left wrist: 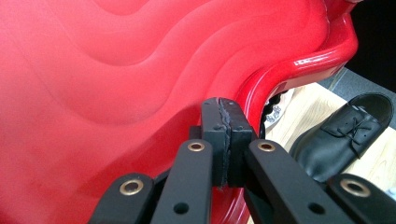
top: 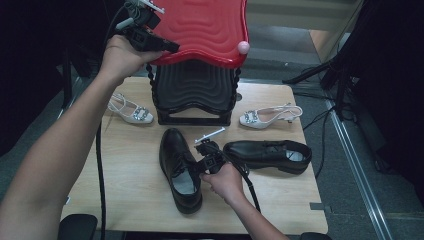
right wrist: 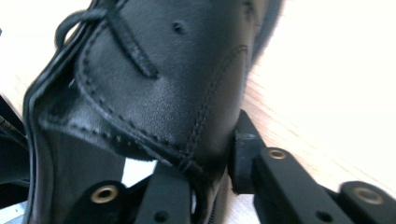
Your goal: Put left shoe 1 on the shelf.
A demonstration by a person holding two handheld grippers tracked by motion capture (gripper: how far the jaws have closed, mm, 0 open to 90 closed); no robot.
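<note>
I see a light wooden table (top: pixel 135 190) carrying five things. Near its far edge stands a black ribbed container (top: pixel 194 95) under a red lid (top: pixel 210 25). A white heeled sandal (top: pixel 131 111) lies left of it — its mate (top: pixel 270 116) right. In front: one black lace-up shoe (top: pixel 179 170) pointing away from me, a second black shoe (top: pixel 270 154) lying crosswise — apart.

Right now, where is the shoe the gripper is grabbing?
In the high view, the black shoe lies at the table's middle front, below the red-topped box, with the right gripper on its side.
</note>
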